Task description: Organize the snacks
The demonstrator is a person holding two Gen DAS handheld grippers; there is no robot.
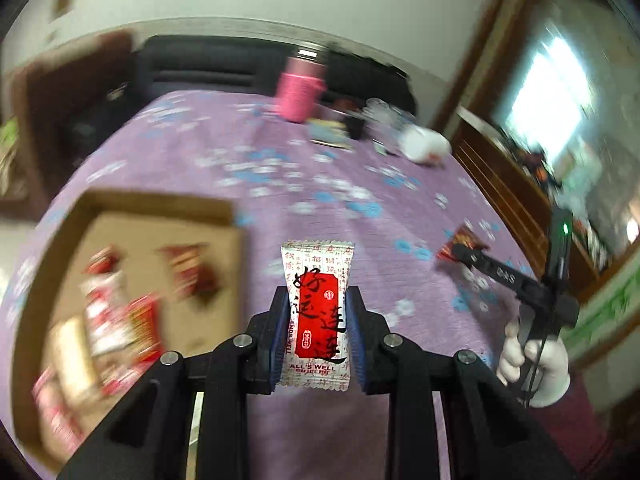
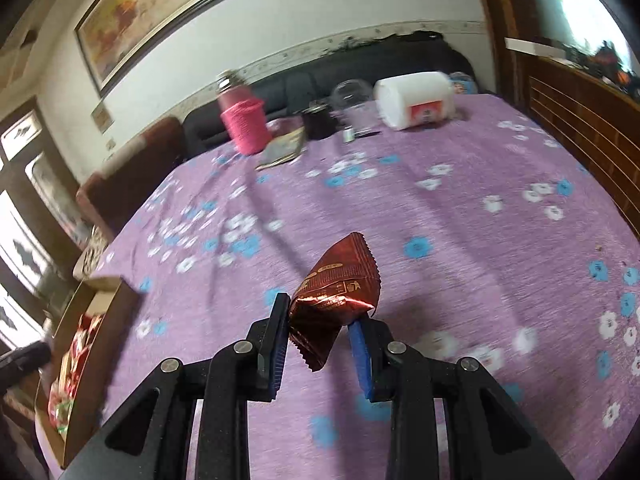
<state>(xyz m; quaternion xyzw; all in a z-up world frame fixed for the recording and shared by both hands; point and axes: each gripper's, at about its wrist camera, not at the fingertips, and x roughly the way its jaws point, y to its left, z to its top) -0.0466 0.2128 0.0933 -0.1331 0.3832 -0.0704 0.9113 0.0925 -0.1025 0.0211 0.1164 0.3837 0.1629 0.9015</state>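
Note:
My left gripper point(image 1: 318, 300) is shut on a white and red snack packet point(image 1: 318, 312), held upright above the purple tablecloth, just right of a cardboard box point(image 1: 160, 204). The box holds several red and white snack packets point(image 1: 116, 320). My right gripper point(image 2: 320, 312) is shut on a dark red snack packet point(image 2: 336, 292), crumpled between the pads and held above the cloth. The right gripper also shows in the left wrist view point(image 1: 460, 248), off to the right with the red packet at its tip. The box shows at the left edge of the right wrist view point(image 2: 104, 320).
At the table's far side stand a pink flask point(image 2: 242, 120), a white plastic jar on its side point(image 2: 416, 98), a clear container point(image 2: 352, 92), a flat packet point(image 2: 282, 152) and small items. A dark sofa and a wooden frame lie beyond.

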